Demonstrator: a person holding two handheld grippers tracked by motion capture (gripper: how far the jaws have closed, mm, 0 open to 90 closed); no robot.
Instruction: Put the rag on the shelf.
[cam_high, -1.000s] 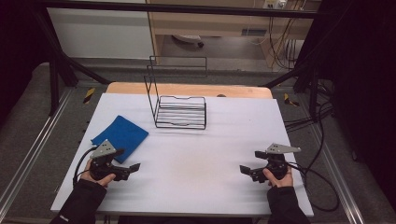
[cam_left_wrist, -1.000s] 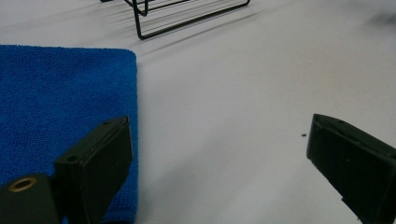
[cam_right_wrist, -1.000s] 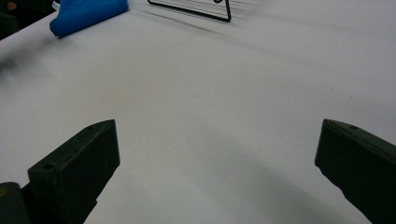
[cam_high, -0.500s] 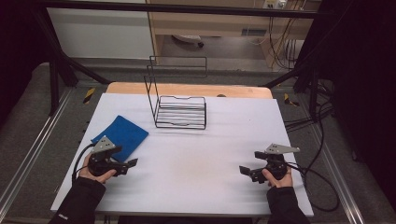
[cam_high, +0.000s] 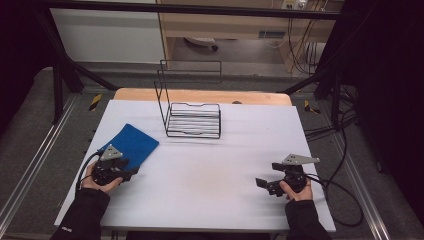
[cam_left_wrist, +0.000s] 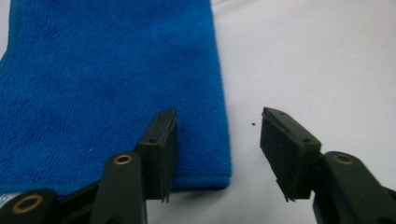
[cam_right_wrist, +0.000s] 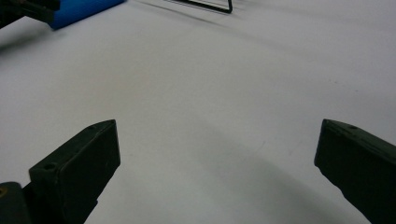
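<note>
Down near the table's (cam_high: 210, 195) left edge, the left gripper (cam_left_wrist: 217, 140) has its jaws about half spread, having just been closing, over the near corner of the blue cloth (cam_left_wrist: 102, 88); one jaw sits above the cloth, the other above bare table, nothing pinched. The right gripper (cam_right_wrist: 215, 172) rests near the right edge, jaws spread wide, holding nothing.

Blue towel (cam_high: 128, 143) flat, table's left

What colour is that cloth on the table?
The cloth is bright blue, plain with no pattern; the left gripper view shows it best.
</note>
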